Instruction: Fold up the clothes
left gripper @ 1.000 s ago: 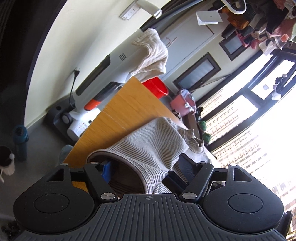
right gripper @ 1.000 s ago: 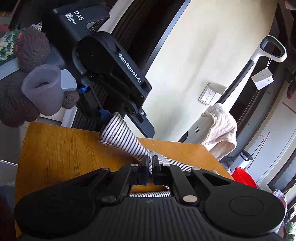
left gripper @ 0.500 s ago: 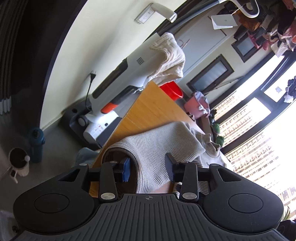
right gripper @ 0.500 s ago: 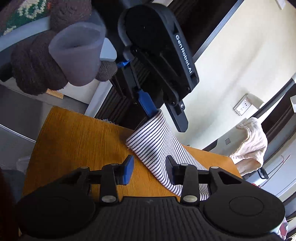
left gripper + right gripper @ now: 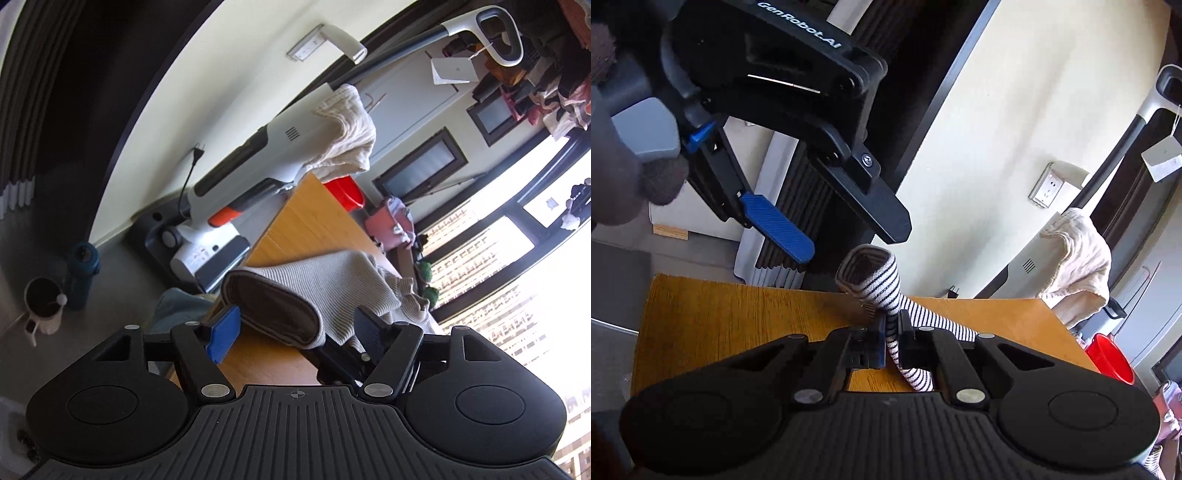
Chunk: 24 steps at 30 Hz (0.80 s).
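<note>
A striped knit garment lies on the wooden table [image 5: 314,225]. One sleeve [image 5: 295,295] stands up with its cuff [image 5: 866,266] open. My left gripper [image 5: 295,326] is open and empty, its fingers spread either side of the cuff. It also shows in the right wrist view [image 5: 849,229], above the cuff and apart from it. My right gripper [image 5: 892,332] is shut on the striped sleeve [image 5: 886,295], just below the cuff, a little above the table [image 5: 738,317].
A white upright vacuum [image 5: 236,192] with a cream cloth [image 5: 343,136] draped on it stands beside the table's far edge. A red bucket [image 5: 347,192] sits behind the table. A dark bottle [image 5: 81,273] stands on the floor at left.
My left gripper has let go of the cuff and lifted clear of it. My right gripper, open half a second ago, has shut on the sleeve.
</note>
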### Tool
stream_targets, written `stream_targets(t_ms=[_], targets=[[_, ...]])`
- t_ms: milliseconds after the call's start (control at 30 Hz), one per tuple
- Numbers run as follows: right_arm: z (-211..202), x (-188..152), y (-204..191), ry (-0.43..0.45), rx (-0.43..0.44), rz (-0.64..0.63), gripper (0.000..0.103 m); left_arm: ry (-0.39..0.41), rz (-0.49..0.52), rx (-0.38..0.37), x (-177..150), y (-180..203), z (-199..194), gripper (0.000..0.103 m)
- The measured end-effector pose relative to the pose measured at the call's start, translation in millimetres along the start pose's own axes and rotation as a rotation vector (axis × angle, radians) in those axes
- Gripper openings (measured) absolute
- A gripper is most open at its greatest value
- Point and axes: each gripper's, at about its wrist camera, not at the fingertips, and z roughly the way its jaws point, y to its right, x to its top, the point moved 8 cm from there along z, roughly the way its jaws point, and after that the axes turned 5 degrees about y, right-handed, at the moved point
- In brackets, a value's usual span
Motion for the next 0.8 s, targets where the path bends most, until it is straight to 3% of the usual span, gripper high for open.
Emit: stream_targets(t_ms=[100,267,333,367,400,467,500,600,800], targets=[[-3.2,5.0,0.8,0.019,-0.01,0.023,0.005,0.004,-0.014,-0.047,-5.7,8.0,0.8,0.087],[-16.5,3.4,3.0,0.03,0.004,0.05,0.006,-0.028,-0.053,-0.036,-12.7,13.2,22.9,0.084],[-24.5,-1.4,7.0,0.022,0.015,0.071,0.007,-0.027,-0.047,-0.009,-12.5,13.1,33.1,0.069],[-32.9,-5.7,11.7,0.013,0.027,0.099,0.007,-0.03,-0.046,-0.004,-11.7,12.6,37.1,0.053],[-43.0,-10.9,17.1,0.001,0.042,0.134,0.012,-0.031,-0.041,-0.003,-10.0,12.7,39.7,0.04],[-66.4,-24.9,28.1,-0.026,0.062,0.213,0.022,-0.03,-0.029,-0.003,-5.6,13.5,44.6,0.028],[-78.2,-35.0,32.2,-0.046,0.067,0.25,0.028,-0.029,-0.022,-0.003,-3.4,13.9,47.0,0.026],[-109.3,-66.5,40.3,-0.113,0.068,0.34,0.029,0.011,0.021,0.012,8.1,16.7,42.0,0.024],[-145.7,-112.3,34.6,-0.186,0.109,0.522,0.03,0.177,0.143,0.079,68.0,34.5,31.2,0.02]])
